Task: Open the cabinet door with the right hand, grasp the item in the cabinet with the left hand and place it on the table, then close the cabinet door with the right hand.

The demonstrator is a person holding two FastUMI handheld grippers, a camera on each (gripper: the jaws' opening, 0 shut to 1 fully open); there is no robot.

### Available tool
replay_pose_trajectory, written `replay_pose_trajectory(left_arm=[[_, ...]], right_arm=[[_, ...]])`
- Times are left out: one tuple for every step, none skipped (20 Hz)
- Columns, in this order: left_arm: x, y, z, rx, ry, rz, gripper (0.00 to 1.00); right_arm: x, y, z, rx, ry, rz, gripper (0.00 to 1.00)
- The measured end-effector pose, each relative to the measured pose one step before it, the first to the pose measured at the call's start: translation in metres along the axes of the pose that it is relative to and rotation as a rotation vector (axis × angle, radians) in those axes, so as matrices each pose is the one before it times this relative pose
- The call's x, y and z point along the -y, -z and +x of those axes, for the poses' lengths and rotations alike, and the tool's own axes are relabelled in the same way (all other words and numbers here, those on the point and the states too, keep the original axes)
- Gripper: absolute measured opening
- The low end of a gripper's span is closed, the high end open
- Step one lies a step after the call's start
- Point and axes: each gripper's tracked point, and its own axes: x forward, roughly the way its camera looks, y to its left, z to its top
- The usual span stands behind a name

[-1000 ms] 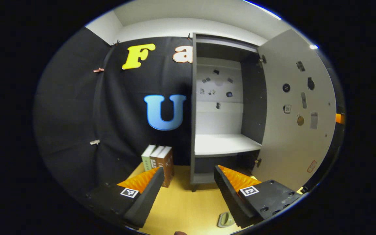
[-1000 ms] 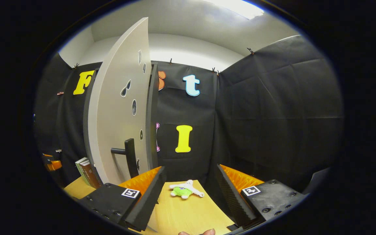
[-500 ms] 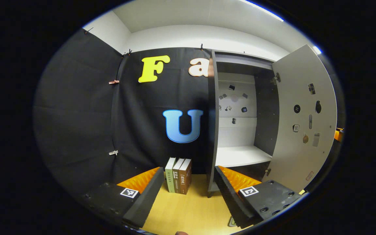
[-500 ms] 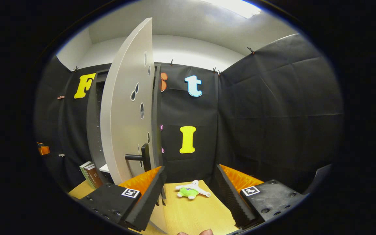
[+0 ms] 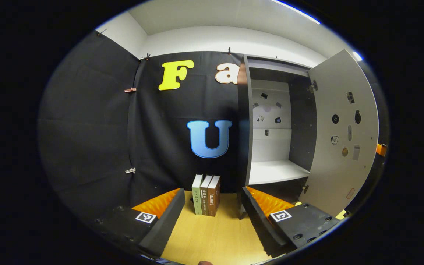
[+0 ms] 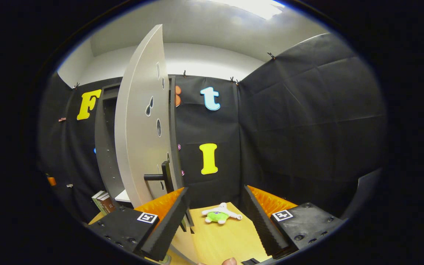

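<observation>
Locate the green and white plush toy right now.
In the right gripper view, the green and white plush toy lies on the yellow wooden table, between the right gripper fingers but farther off, right of the open grey cabinet door.

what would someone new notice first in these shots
The tall dark cabinet stands with its pale grey door swung wide, showing a bare white shelf inside. Three upright books stand on the wooden table just left of the cabinet. In the right gripper view a small green-and-white plush toy lies on the table beyond the door's black handle.
</observation>
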Motion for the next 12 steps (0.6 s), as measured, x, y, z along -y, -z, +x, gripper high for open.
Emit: replay_pose_trajectory(left_arm=[[-0.00096,0.00216,0.00002,-0.0021,0.00162,-0.00108,0.99],[-0.00125,-0.00003,0.00022,0.00032,0.00282,-0.00112,0.97],[-0.0002,0.00099,0.00077,-0.00028,0.00496,-0.00109,0.97],[-0.00105,0.00077,0.00041,-0.00241,0.00249,0.0023,0.97],[-0.00272,0.00098,0.00044,-0.00141,0.00002,0.00497,0.97],[-0.00208,0.00035,-0.00014,-0.00086,-0.00103,0.00416,0.97],[-0.0009,0.00026,-0.00044,-0.00039,0.00059,0.00095,0.97],[-0.00046,0.00025,-0.00009,-0.00001,0.00219,-0.00096,0.97],[-0.00088,0.00077,-0.00041,0.00025,-0.00008,-0.00011,0.97],[-0.00104,0.00055,-0.0004,-0.00043,-0.00093,0.00062,0.97],[-0.00133,0.00025,0.00034,-0.00105,-0.00139,-0.00022,0.97],[-0.00143,-0.00039,-0.00048,0.0003,-0.00249,-0.0008,0.97]], right_arm=[[-0.00454,0.00062,-0.00107,-0.00346,-0.00599,0.00594,0.97],[-0.00494,0.00058,-0.0018,-0.00048,-0.00757,0.00522,0.97],[-0.00525,0.00117,-0.00312,-0.00175,-0.01089,0.00166,0.98],[-0.00819,0.00059,-0.00332,-0.00379,-0.01205,0.00094,0.98],[-0.00678,0.00096,-0.00293,-0.00619,-0.00797,0.0033,0.98],[-0.00612,0.00121,-0.00232,-0.00381,-0.00833,0.00253,0.98],[-0.00686,0.00107,0.00003,-0.00136,-0.00976,0.00056,0.98],[-0.00711,0.00111,-0.00049,-0.0027,-0.01089,-0.0003,0.98],[-0.00646,0.00294,0.00111,-0.0035,-0.01161,0.00039,0.98],[-0.00658,0.00084,-0.00006,-0.00436,-0.01438,-0.00059,0.98],[-0.00642,0.00081,-0.00042,-0.0039,-0.01527,0.00033,0.98],[-0.00654,0.00092,-0.00006,-0.00395,-0.01625,0.00162,0.98]])
